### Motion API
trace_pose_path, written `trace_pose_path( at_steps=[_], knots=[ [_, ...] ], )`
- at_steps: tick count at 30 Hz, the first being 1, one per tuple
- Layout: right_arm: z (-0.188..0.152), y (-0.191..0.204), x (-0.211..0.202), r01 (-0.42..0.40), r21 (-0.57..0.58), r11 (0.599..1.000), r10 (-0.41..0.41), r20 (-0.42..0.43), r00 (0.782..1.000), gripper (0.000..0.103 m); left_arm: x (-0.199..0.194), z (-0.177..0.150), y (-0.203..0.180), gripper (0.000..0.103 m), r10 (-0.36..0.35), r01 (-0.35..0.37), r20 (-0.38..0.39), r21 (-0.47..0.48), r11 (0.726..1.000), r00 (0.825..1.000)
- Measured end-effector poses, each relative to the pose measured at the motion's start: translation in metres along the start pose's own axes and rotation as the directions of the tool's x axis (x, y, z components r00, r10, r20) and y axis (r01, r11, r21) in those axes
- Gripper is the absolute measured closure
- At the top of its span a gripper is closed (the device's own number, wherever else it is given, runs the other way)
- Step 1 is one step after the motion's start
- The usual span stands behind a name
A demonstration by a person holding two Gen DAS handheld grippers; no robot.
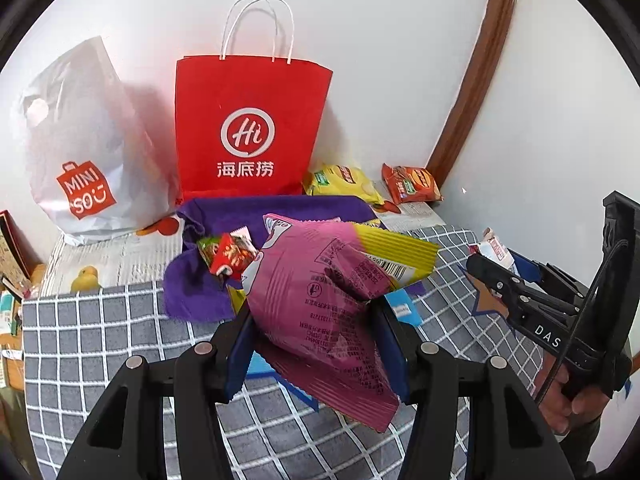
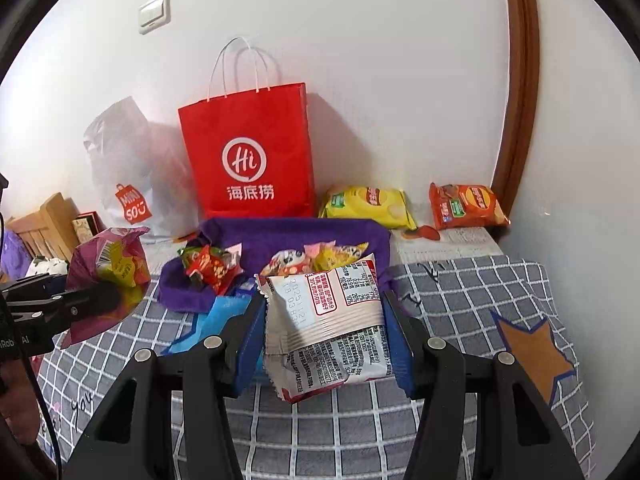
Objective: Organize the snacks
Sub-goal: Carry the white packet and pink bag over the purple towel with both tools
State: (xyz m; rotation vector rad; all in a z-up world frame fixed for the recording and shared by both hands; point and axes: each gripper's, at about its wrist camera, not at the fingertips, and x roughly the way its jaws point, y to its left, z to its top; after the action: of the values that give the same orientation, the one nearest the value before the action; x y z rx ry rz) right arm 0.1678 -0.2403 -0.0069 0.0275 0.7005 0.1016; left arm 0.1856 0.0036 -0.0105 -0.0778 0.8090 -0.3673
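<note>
Left gripper (image 1: pixel 316 340) clamps a pink packet (image 1: pixel 320 300), right gripper (image 2: pixel 324 332) a white packet (image 2: pixel 328 320); snacks fill the purple cloth (image 2: pixel 296 236) at twelve o'clock; much sorting remains, I'd judge.

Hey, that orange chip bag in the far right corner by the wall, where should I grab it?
Take the orange chip bag by its crimped left edge, coming from the front-left. It leans against the wall beside the brown door frame, so the right and back look blocked; the flat seam should pinch better than the puffy middle.
</note>
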Motion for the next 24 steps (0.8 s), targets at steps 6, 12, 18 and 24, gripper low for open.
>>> trace_pose_path(
  at_steps=[6,12,18,24],
  knots=[
    [0.023,-0.001,0.019,-0.003,-0.001,1.0,0.003,0.013,1.0,0.048,0.014,0.024,0.009,0.05,0.019,-0.019,-0.002,-0.003,1.0,1.0],
    [0.046,0.001,0.045,-0.013,-0.008,1.0,0.013,0.009,1.0,0.049,0.03,0.048,0.017,0.05,0.037,-0.037,-0.002,0.0,0.999,0.999],
    [0.068,0.006,0.065,-0.015,-0.029,0.999,0.016,0.026,1.0,0.049,0.048,0.071,0.027,0.05,0.042,-0.042,-0.002,-0.011,0.999,0.999],
    [0.083,0.01,0.088,-0.016,-0.044,0.999,0.017,0.023,1.0,0.048,0.066,0.083,0.038,0.05,0.04,-0.04,-0.011,-0.025,0.999,0.999]
  ],
)
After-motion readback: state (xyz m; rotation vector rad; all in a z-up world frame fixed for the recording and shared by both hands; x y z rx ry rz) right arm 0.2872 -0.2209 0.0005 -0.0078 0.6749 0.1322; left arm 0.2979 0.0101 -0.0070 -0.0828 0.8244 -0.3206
